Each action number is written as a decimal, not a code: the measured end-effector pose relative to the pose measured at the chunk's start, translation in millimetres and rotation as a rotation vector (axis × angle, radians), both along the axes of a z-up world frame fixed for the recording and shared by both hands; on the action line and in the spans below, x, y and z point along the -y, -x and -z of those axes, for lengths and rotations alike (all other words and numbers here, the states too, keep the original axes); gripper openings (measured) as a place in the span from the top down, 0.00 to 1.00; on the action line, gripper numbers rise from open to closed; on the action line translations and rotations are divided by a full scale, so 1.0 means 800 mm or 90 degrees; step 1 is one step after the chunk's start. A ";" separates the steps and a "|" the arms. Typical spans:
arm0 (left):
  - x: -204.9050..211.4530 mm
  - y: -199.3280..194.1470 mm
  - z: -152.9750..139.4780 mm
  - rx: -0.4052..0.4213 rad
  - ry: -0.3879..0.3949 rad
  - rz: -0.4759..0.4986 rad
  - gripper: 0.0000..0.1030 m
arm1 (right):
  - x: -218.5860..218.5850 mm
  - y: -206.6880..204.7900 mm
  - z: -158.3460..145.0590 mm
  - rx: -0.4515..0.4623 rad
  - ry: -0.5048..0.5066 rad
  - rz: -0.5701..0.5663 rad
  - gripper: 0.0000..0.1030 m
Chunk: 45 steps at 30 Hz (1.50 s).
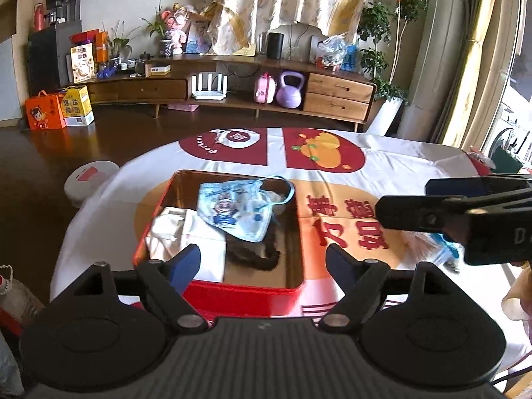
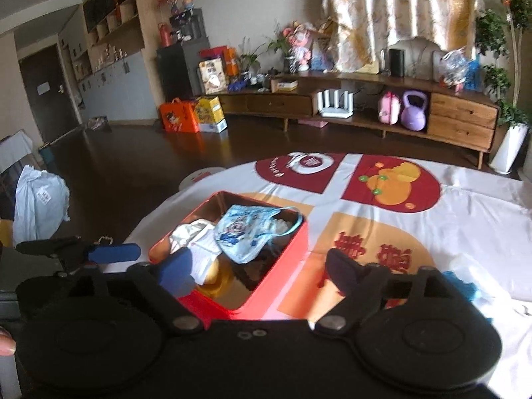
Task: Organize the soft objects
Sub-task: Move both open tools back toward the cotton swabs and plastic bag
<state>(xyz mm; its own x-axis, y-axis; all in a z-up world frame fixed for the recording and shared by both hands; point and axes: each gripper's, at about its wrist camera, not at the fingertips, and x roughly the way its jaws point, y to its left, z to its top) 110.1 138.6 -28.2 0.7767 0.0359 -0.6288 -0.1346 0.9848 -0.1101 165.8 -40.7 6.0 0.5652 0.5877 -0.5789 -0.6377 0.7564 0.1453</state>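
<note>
I see both tongs, left (image 1: 262, 262) and right (image 2: 259, 271), released and empty; mask (image 1: 232, 209) lies mid-frame in the tin (image 1: 246, 291).

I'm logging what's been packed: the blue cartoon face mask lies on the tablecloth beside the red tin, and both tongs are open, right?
Not quite. The blue cartoon face mask lies inside the red tin, on top of the other soft items, as the left wrist view shows. Both the left tongs and right tongs are open.

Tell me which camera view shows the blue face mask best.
The left wrist view: the blue face mask lies sharp and nearly centred in the red tin. The right wrist view shows it blurrier and more slanted.
</note>
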 end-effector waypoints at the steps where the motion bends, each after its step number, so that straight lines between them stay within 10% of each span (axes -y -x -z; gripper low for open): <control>1: 0.004 0.001 0.000 0.000 0.001 0.002 0.20 | 0.006 0.003 -0.002 0.005 -0.002 0.003 0.10; 45: 0.255 -0.175 0.081 -0.081 -0.016 0.127 0.17 | 0.305 -0.081 0.090 0.002 0.073 0.175 0.01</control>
<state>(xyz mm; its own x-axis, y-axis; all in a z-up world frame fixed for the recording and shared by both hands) 250.4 -65.7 -92.8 0.6847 -0.0931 -0.7229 0.0510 0.9955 -0.0799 230.6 -284.9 -65.7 0.6961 0.3431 -0.6306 -0.4072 0.9121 0.0469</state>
